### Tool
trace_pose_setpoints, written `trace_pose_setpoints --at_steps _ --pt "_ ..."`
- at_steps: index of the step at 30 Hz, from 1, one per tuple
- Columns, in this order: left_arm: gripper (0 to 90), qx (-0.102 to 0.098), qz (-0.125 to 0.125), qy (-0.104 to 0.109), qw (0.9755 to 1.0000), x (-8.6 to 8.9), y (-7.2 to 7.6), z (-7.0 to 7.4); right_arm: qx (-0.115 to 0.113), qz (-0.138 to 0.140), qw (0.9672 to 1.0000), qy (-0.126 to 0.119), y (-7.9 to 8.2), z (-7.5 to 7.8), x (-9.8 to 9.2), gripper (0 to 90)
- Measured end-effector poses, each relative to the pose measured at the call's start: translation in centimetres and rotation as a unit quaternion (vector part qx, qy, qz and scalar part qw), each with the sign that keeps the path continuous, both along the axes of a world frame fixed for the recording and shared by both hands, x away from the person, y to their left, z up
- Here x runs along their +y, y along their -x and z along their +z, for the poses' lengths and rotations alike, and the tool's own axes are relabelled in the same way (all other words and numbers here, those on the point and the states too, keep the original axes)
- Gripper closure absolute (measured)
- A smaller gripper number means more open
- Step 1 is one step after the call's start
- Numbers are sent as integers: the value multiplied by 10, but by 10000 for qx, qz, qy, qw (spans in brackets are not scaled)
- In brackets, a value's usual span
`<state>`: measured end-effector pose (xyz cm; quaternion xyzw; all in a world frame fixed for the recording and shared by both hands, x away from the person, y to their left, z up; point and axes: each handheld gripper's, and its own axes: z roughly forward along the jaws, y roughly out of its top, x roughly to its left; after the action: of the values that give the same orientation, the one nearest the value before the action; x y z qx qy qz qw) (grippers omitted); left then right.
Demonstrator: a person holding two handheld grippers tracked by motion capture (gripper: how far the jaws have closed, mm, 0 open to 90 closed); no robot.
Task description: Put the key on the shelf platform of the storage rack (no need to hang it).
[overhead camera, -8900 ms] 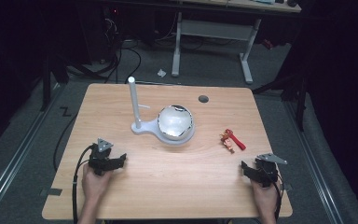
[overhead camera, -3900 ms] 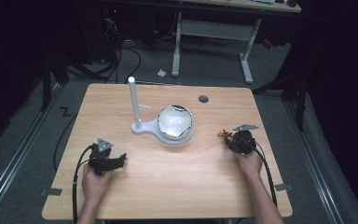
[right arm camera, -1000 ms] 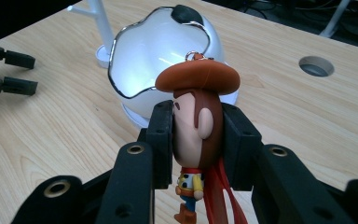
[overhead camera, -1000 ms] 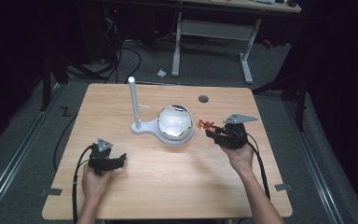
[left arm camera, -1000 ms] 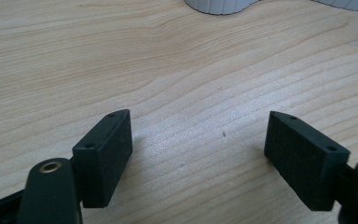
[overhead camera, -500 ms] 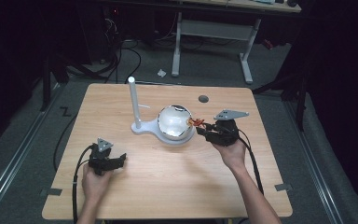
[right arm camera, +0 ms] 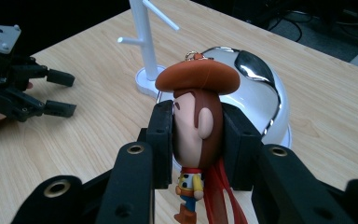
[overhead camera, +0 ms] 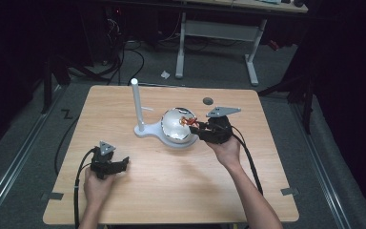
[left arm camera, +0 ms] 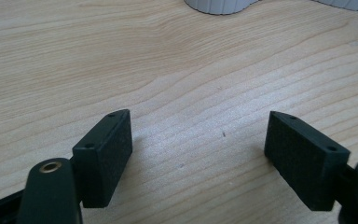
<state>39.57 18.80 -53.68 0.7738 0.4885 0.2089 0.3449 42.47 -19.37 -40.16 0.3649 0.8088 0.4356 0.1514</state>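
**Cowboy figure carried toward the white stand**

Clamped by the head between the two black jaws of the right gripper [right arm camera: 198,140]: a small cowboy figure [right arm camera: 196,140] with a wide brown hat, a metal ring on top, red ribbon trailing below. Squeezed at the sides of the face, probably so that the ring stays free and upright for hooking. Held above the table [overhead camera: 171,191], just beside the shiny dome [overhead camera: 177,126], close over its right edge in the high view. Beyond the dome, a white stand [overhead camera: 137,107] with a tall post and short side pegs, likely the hanging place for the ring. Farther out, near the table's front left, the left gripper [overhead camera: 121,163] resting low on the wood, jaws spread wide with nothing between them, apparently parked out of the way. A small dark disc [overhead camera: 208,100] lying near the far edge. No brand, label or readable writing anywhere.
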Motion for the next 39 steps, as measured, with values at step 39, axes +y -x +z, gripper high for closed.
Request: trace_pose_setpoints --at_steps 39 --pt "237 0 0 1 10000 0 0 0 134 -2 9994 308 -48 -5 52 682"
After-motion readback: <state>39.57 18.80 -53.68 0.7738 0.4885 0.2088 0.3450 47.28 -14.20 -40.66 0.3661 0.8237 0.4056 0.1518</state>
